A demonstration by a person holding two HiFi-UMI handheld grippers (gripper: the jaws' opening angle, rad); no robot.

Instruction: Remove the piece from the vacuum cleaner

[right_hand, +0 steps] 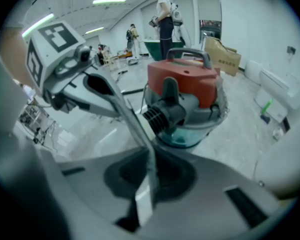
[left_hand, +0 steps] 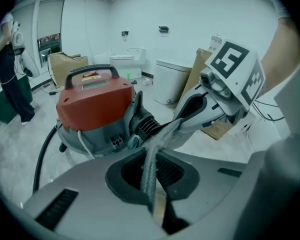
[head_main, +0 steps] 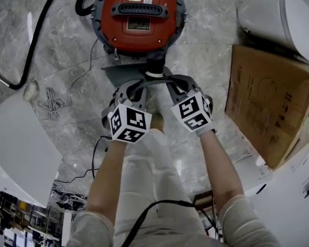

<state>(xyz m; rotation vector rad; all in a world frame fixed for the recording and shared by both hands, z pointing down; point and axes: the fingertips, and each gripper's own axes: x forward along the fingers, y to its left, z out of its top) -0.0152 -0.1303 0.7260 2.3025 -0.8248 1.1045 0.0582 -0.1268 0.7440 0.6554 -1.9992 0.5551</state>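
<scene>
The red vacuum cleaner [head_main: 138, 17] stands on the marble floor straight ahead. Its black ribbed port [head_main: 155, 63] faces me, with a white ring [head_main: 154, 74] at its end. My left gripper [head_main: 147, 83] and right gripper [head_main: 166, 82] meet tip to tip just before that ring, both shut. In the left gripper view my jaws [left_hand: 154, 146] are pressed together with nothing between them, and the right gripper's finger [left_hand: 190, 111] touches their tip beside the port [left_hand: 146, 126]. In the right gripper view, my jaws [right_hand: 150, 156] are likewise shut below the port [right_hand: 157, 116].
A black hose [head_main: 36, 35] curves off the vacuum's left side. A thin cable [head_main: 51, 104] lies loose on the floor. A flat cardboard box [head_main: 268, 102] and a white bin [head_main: 278, 17] stand at the right, a white panel [head_main: 15, 148] at the left. People [right_hand: 165, 14] stand far off.
</scene>
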